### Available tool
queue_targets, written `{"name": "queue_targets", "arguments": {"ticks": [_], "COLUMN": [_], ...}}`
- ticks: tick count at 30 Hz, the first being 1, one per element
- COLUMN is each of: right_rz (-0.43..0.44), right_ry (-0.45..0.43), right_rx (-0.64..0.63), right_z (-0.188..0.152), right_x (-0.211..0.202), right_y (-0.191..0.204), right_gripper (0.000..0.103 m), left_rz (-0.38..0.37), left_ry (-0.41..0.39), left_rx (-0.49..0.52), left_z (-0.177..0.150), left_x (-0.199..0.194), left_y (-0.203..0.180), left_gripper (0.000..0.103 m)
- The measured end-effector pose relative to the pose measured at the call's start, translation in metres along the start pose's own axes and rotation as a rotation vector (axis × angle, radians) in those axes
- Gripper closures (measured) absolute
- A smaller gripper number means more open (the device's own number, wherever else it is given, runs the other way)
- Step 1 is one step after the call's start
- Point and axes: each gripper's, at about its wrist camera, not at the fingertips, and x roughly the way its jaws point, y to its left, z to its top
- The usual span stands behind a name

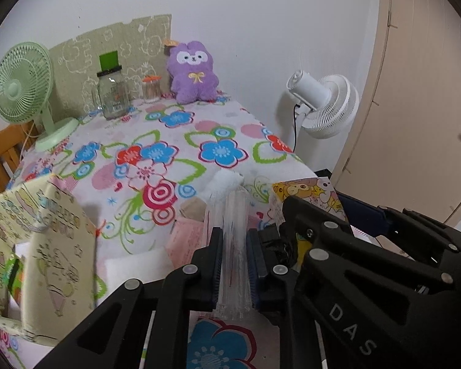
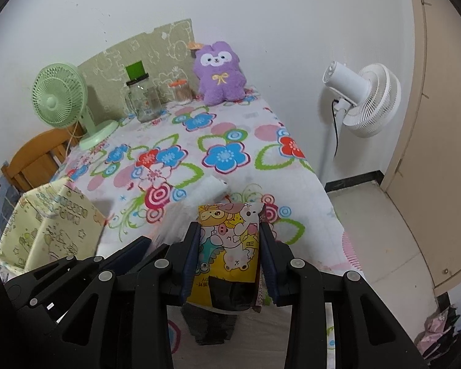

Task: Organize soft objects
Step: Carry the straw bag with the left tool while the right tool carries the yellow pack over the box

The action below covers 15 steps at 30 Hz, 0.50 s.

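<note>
your bench [image 1: 181, 123] wears a floral cloth and fills most of both views. far right, off the bench, a white fan [image 2: 362, 98] stands by the wall. far left on the bench sits a green fan [image 1: 24, 89], with a patterned cardboard panel [image 1: 113, 49] leaning on the wall behind it. near left there's a pale yellow fabric box [image 1: 43, 233], open-topped, cartoon print.

purple plush [image 1: 192, 72] sits upright at the far edge against the wall, right of a glass jar [image 1: 112, 95] with a black lid and a small cotton swab holder [image 1: 151, 89].

your right gripper [image 2: 229, 246] has its jaws closed on a cartoon-print pouch [image 2: 230, 240], held upright at the near edge, right of centre. your left gripper [image 1: 234, 246] has its jaws pinched tight on a clear plastic sleeve [image 1: 234, 236]; the white fluffy roll [image 1: 224, 184] inside pokes out past the tips, over the near centre of the bench. the two grippers sit just beside each other. a pink printed sheet [image 1: 187, 240] lies on the cloth under the left one.
</note>
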Motion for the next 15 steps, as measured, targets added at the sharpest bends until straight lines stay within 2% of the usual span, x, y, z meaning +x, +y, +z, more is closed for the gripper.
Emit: {"name": "queue_targets", "arguments": {"ticks": [15], "right_rz": [0.032], "right_ry": [-0.091], "right_rx": [-0.044], "right_z": [0.024], "right_x": [-0.042], "right_y": [0.024], "right_gripper": [0.063], "left_rz": [0.027], "left_ry": [-0.096], "left_rx": [-0.004], "left_z": [0.019], "left_x": [-0.051], "left_y": [0.010], "left_gripper": [0.090]}}
